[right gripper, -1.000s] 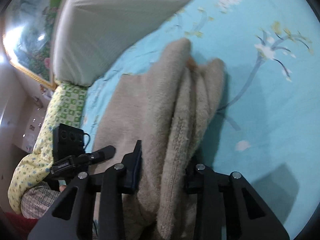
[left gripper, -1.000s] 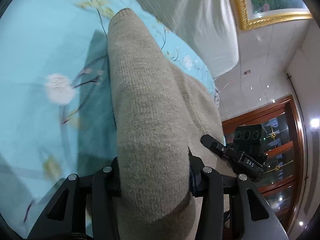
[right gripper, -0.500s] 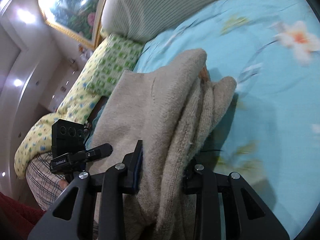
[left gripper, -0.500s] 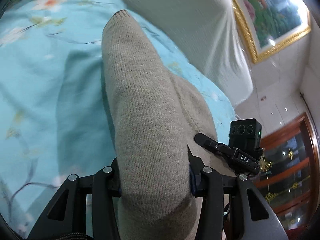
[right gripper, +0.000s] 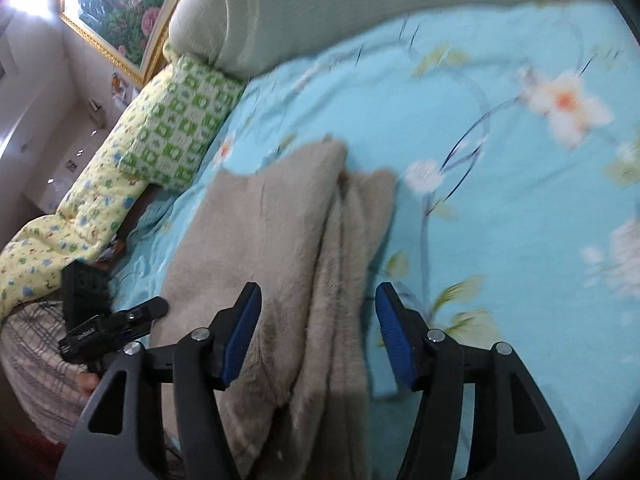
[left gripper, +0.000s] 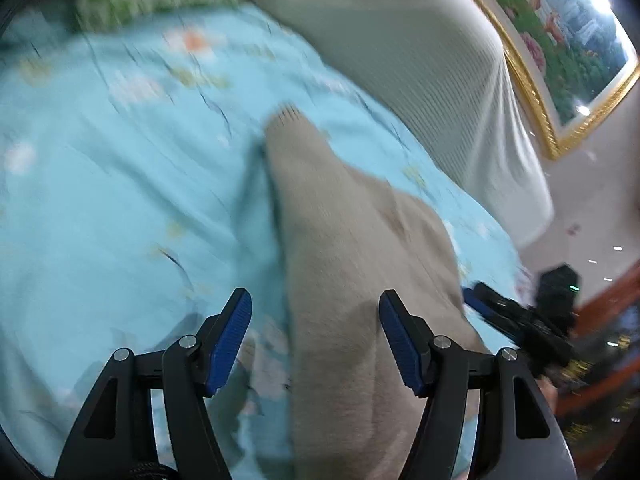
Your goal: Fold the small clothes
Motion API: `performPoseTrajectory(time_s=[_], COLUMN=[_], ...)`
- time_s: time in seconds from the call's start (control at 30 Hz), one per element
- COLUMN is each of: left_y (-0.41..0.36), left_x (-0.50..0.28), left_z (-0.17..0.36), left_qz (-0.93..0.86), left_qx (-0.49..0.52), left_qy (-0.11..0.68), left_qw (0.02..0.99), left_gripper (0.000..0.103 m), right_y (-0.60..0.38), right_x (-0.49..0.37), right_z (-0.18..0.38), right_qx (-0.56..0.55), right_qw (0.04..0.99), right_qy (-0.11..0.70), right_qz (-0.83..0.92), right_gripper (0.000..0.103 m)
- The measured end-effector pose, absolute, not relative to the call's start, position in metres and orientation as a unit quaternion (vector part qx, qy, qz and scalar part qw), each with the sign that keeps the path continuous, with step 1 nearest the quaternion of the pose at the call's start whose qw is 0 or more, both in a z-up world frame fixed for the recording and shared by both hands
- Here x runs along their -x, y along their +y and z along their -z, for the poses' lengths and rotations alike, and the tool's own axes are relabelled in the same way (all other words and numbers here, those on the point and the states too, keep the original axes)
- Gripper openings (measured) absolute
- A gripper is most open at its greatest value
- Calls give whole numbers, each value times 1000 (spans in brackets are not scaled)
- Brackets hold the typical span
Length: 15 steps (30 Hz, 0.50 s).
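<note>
A beige knitted garment (left gripper: 352, 264) lies folded on the light blue flowered bedsheet (left gripper: 120, 200). In the left wrist view my left gripper (left gripper: 316, 308) is open, its blue-padded fingers apart on either side of the garment's near end, not holding it. In the right wrist view the garment (right gripper: 288, 240) lies in layered folds on the sheet (right gripper: 500, 184). My right gripper (right gripper: 318, 304) is open above its near edge, jaws spread and empty. Each gripper shows at the side of the other's view: the right one (left gripper: 520, 316) and the left one (right gripper: 108, 320).
A large pale ribbed cushion (left gripper: 420, 60) stands at the head of the bed. A green checked pillow (right gripper: 184, 120) and a yellow patterned quilt (right gripper: 72, 220) lie at the left. A gold-framed painting (left gripper: 560, 32) hangs on the wall. A wooden cabinet (left gripper: 612, 340) is at the right.
Both grippers were shut on the beige garment and held it up. Now both have opened and the garment lies on the sheet. The views have swung toward the head of the bed.
</note>
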<state>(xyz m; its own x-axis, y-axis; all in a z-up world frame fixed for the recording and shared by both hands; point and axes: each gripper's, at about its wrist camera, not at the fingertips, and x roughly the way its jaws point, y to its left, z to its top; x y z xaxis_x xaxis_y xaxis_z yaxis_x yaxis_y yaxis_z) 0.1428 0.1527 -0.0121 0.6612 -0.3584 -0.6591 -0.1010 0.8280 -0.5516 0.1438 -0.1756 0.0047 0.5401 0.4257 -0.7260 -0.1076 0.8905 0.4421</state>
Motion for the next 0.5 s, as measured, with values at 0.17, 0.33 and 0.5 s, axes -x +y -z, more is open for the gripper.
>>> performPoseTrajectory(time_s=[0.17,0.33,0.5], left_y=[143,136,131], left_x=[-151,-163,-166], left_z=[-4,19,24], left_qz=[77,62,74], left_qx=[244,231,256], left_qy=[396,437,439], left_qw=[882,867,858], left_gripper=[67,65,57], right_y=[-162,-141,-133], right_x=[-154,-179,-188], right_z=[-21,-2,2], right_qx=[-152,-130,-113], right_qw=[874,863,860], right_qy=[432,462,469], right_qz=[-164,-156,-168], right_gripper=[51,30,8])
